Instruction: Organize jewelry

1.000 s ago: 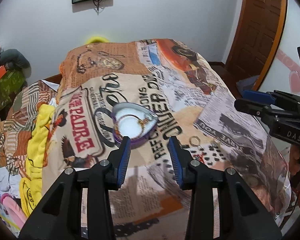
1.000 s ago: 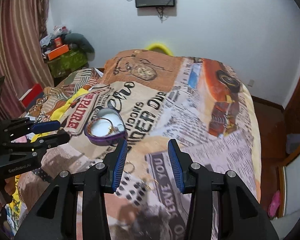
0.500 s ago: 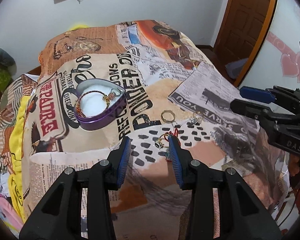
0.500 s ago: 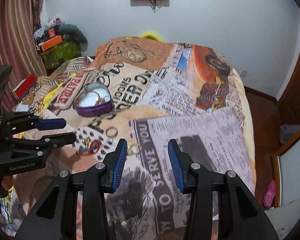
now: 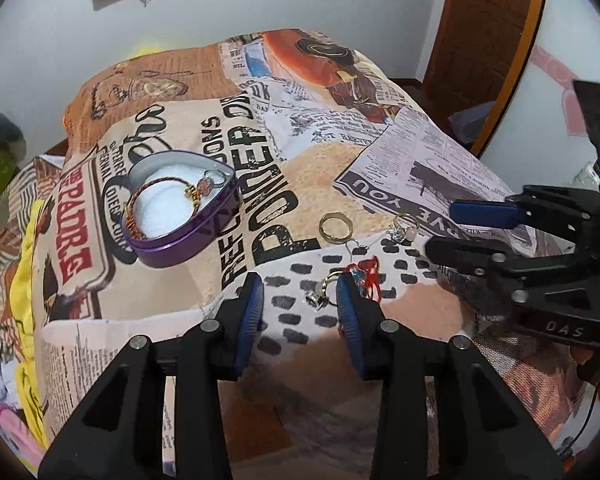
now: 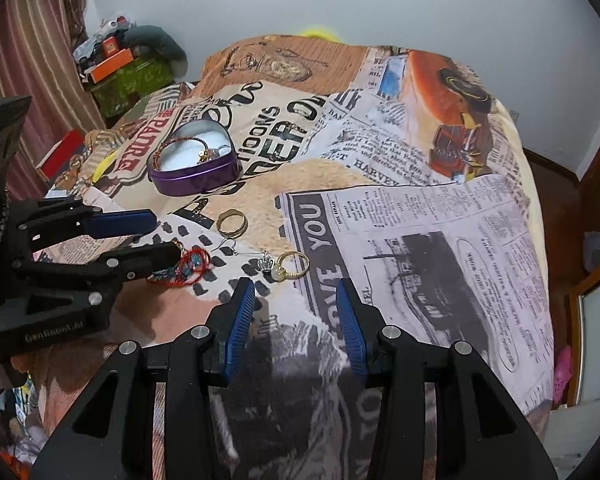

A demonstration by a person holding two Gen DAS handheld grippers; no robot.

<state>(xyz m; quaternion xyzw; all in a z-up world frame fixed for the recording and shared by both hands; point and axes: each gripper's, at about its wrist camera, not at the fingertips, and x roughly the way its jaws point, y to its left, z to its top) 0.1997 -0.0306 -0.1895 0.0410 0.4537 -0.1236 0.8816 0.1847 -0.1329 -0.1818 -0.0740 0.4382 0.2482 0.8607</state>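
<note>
My left gripper [image 5: 300, 290] has come lower over the bed [image 6: 420, 208] than half a second ago, jaws apart, and the stone ring [image 5: 320, 292] now lies between its blue pads, hard against the right one. Taking the purple tin [image 5: 180, 240] as my mark: the bracelet [image 5: 156, 188] lies inside it, the gold band [image 5: 335, 229] just right of it, the red cord [image 5: 370, 276] nearer me past the band. My right gripper [image 6: 296, 304] has also dropped closer, jaws apart and holding nothing, with the crown ring [image 6: 286, 266] just ahead of its pads.
</note>
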